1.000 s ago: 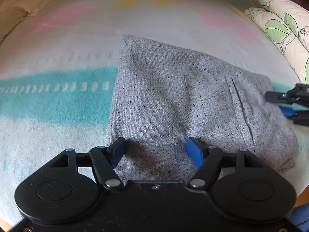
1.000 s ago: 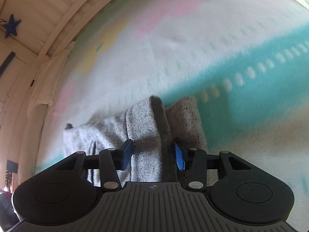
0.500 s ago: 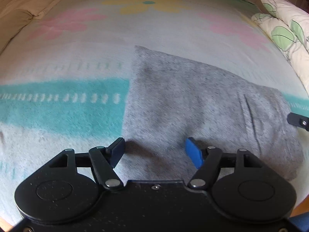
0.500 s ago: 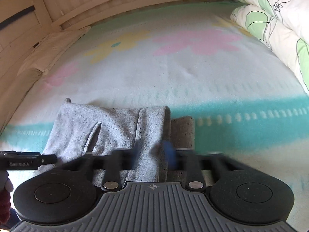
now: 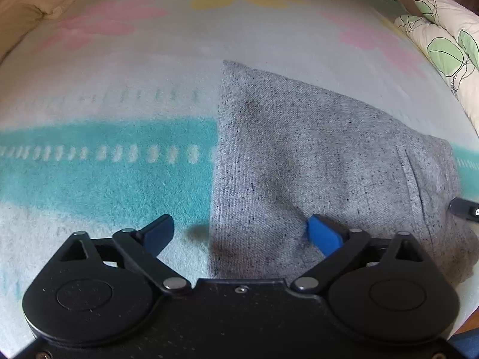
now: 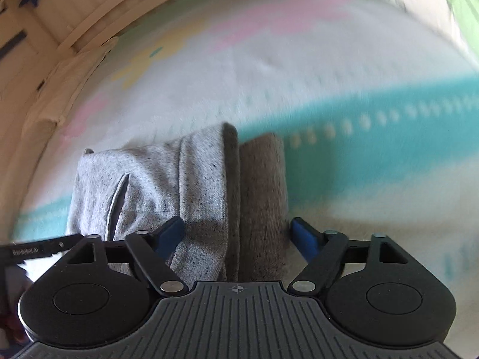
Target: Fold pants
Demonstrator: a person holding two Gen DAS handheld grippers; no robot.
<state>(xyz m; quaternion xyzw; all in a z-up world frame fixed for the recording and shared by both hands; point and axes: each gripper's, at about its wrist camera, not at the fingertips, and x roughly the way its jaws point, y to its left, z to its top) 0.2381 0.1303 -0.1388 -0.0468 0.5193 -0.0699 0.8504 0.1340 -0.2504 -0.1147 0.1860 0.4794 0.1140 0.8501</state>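
The grey pants (image 5: 314, 164) lie folded on the bed blanket (image 5: 104, 179). The left gripper (image 5: 242, 234) has just opened its fingers wide; the pants' left edge lies between them, the left finger (image 5: 158, 233) over the blanket, the right one over the cloth, and neither presses it. The right gripper (image 6: 236, 236) also has its fingers wide apart, and the folded end of the pants (image 6: 194, 185) lies loose between them.
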